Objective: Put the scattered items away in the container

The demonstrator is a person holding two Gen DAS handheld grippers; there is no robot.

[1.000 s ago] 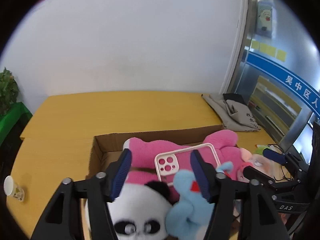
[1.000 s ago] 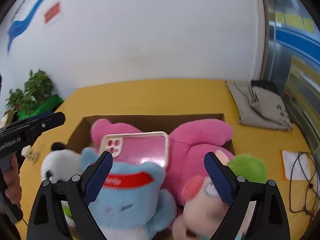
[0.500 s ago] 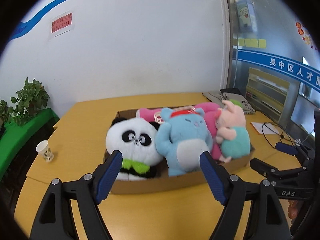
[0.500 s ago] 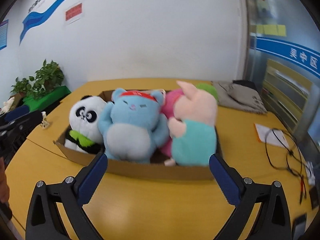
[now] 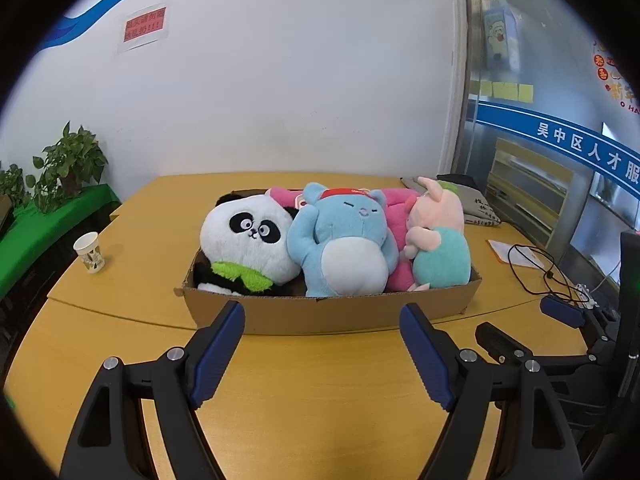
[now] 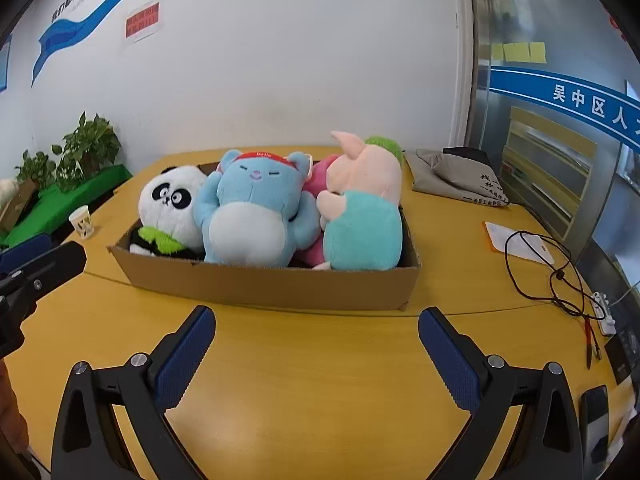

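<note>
Left gripper (image 5: 322,342) and right gripper (image 6: 316,350): jaws released, empty, short of the box (image 5: 340,314) holding plush toys (image 5: 340,248).

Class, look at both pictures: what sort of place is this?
Probably an office or public service centre: a blue sign band with Chinese lettering on a glass partition, sticky notes, and a wooden desk with cables.
</note>
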